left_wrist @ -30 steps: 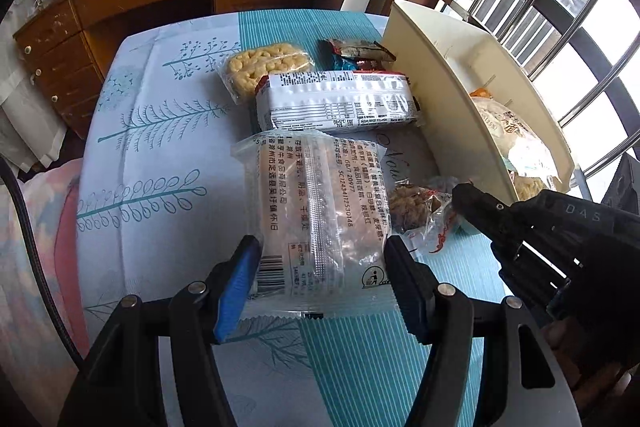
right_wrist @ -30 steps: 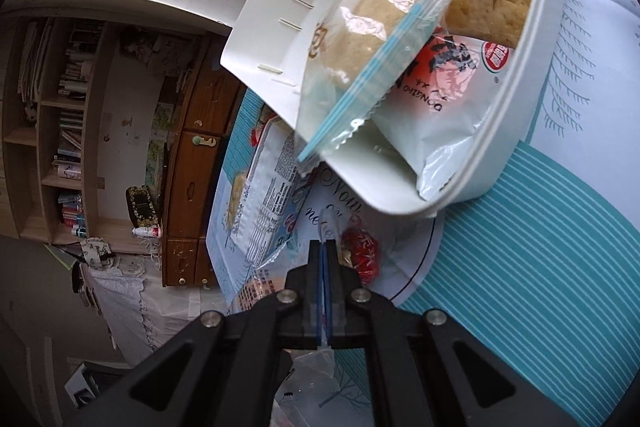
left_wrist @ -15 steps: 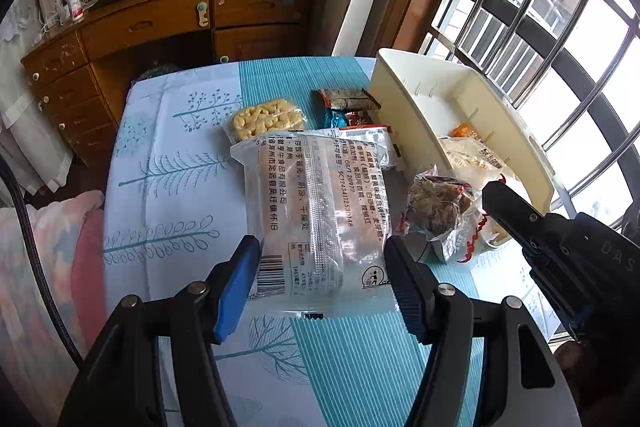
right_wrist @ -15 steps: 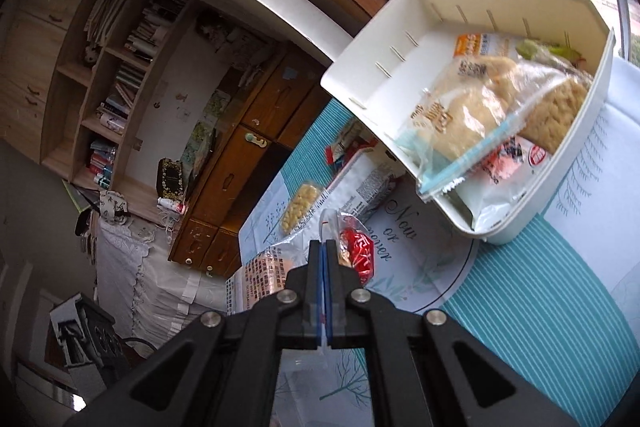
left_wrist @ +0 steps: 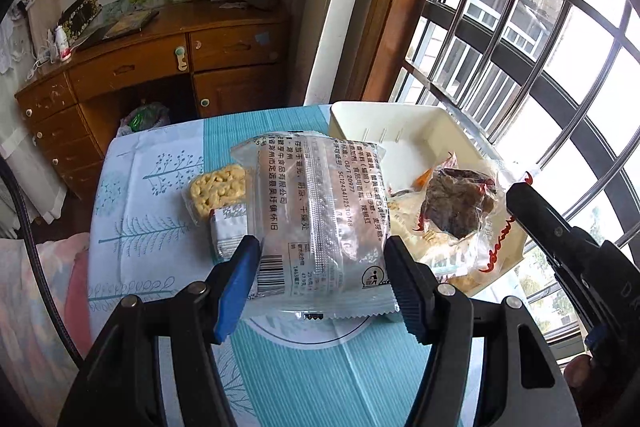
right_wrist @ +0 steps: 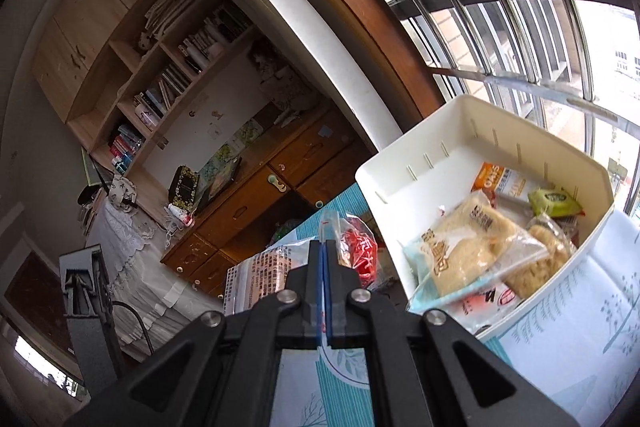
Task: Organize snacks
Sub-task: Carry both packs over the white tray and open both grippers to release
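My left gripper [left_wrist: 320, 267] is shut on a large clear snack packet with black print [left_wrist: 320, 211] and holds it above the table. My right gripper [right_wrist: 324, 247] is shut on the edge of a small clear packet with red print [right_wrist: 356, 247]; in the left wrist view this packet [left_wrist: 460, 203], with dark brown pieces inside, hangs over the white bin [left_wrist: 400, 119]. The white bin [right_wrist: 460, 131] holds several snack packets. A yellow puffed-snack packet [left_wrist: 216, 191] and a silver packet [left_wrist: 228, 227] lie on the table.
The table has a blue-and-white tree-print cloth [left_wrist: 148, 187]. A wooden desk with drawers [left_wrist: 140, 75] stands behind it, and a barred window [left_wrist: 540, 47] is to the right. A bookshelf [right_wrist: 160, 75] is on the far wall.
Both grippers have risen with their packets. The large packet is higher above the table, and the small red-print packet has moved over the white bin.
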`<action>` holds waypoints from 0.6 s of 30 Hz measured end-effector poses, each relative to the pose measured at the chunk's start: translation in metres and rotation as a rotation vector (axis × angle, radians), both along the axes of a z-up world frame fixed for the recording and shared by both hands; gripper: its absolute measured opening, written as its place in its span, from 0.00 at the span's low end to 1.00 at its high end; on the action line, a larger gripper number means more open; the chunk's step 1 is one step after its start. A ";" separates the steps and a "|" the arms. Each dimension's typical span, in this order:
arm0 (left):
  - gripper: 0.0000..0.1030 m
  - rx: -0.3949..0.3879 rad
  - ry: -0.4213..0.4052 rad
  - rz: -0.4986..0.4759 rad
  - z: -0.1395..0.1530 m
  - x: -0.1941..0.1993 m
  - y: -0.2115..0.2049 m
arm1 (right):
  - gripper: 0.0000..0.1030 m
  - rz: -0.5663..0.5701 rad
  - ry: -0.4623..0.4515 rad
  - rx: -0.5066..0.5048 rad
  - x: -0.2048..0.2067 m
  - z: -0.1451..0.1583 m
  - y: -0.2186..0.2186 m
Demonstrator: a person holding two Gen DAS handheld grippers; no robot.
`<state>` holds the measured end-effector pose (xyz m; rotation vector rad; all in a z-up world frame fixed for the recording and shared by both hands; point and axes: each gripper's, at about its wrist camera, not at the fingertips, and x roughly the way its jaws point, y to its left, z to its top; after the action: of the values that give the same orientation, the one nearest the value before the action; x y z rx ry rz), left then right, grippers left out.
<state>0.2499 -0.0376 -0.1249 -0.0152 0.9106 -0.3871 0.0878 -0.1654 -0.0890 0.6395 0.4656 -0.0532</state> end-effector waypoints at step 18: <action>0.61 -0.032 0.006 -0.016 0.001 0.023 -0.138 | 0.00 0.016 0.014 -0.154 0.018 0.021 -0.115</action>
<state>0.2732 -0.1755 -0.1235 -0.0391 0.9108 -0.4164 0.1058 -0.2805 -0.0683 0.4845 0.4747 -0.0777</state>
